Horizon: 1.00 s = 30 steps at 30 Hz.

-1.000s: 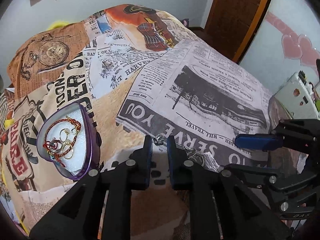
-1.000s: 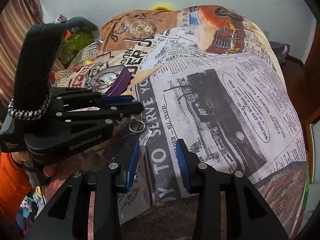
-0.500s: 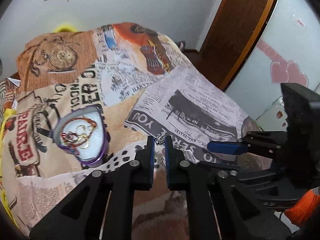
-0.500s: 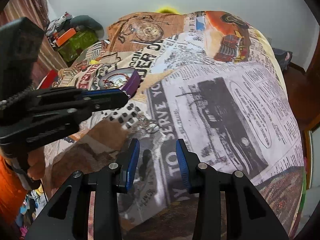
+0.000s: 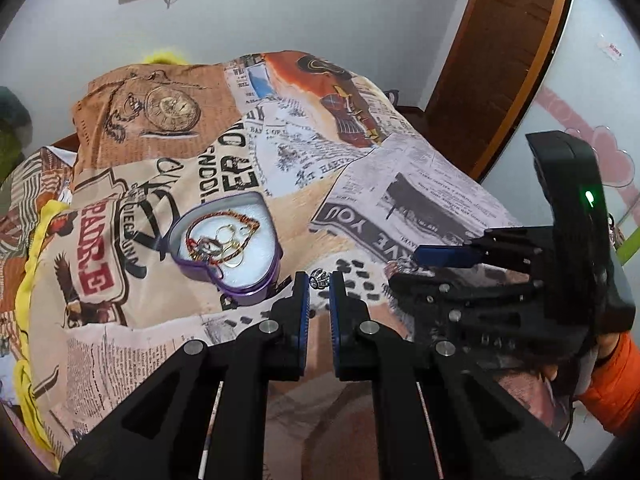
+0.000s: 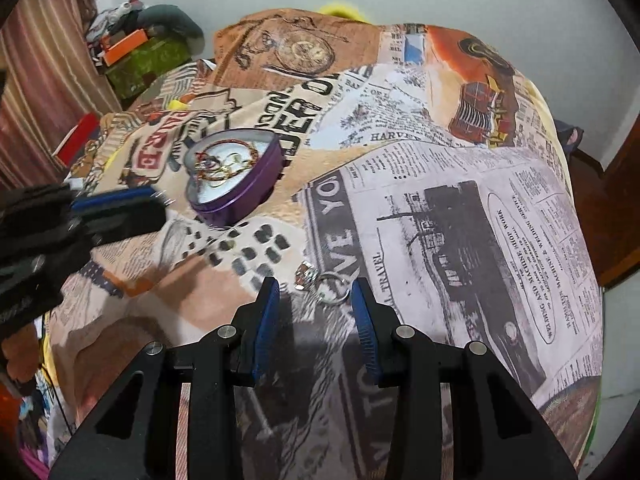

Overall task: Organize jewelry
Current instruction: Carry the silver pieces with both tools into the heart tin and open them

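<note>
A bed under a newspaper-print bedspread. My left gripper pinches a small silver charm at its tips; my right gripper, jaws half-spread, brackets a silver ring lying flat. Farther off, a purple heart-shaped tin holds tangled bracelets and rings.

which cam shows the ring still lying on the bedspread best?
Right wrist: the ring lies in full outline on the bedspread, just ahead of the right hand-held gripper. In the left wrist view that gripper covers the spot, so the ring is hidden.
</note>
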Each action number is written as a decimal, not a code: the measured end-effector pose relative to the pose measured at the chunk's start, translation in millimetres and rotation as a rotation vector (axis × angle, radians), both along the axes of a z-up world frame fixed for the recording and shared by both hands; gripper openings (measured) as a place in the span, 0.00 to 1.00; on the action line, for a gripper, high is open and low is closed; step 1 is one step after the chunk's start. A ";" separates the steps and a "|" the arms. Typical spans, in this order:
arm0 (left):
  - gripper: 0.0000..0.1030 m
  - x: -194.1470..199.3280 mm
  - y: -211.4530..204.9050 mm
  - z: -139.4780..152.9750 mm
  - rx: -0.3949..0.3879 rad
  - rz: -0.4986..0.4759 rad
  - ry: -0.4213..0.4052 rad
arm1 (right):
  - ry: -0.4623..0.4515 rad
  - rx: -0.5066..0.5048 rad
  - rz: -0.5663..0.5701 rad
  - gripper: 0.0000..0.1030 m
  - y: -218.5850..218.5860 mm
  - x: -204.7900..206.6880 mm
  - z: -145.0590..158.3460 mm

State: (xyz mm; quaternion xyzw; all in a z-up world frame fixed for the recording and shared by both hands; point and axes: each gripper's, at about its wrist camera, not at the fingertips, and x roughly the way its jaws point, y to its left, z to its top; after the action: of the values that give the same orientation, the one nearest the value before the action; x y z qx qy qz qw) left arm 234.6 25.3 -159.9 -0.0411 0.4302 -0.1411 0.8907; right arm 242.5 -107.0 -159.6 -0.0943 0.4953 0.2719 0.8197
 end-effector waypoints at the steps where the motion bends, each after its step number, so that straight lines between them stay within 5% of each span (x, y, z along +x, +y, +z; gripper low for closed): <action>1: 0.08 -0.2 1.6 -2.2 -0.005 0.002 0.004 | 0.015 0.009 0.000 0.33 0.2 1.6 -1.8; 16: 0.08 -5.2 14.2 -4.2 -0.030 0.038 0.000 | 0.036 0.049 -0.021 0.27 -2.9 6.4 -1.6; 30: 0.08 -11.2 38.9 32.6 -0.002 0.088 -0.098 | -0.076 0.120 0.015 0.27 26.0 2.4 51.3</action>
State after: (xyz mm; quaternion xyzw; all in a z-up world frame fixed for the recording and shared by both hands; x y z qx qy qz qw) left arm 223.4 64.1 -127.3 -0.0537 0.3836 -0.1039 0.9161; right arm 244.9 -80.9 -108.2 -0.0592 0.4461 0.3035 0.8399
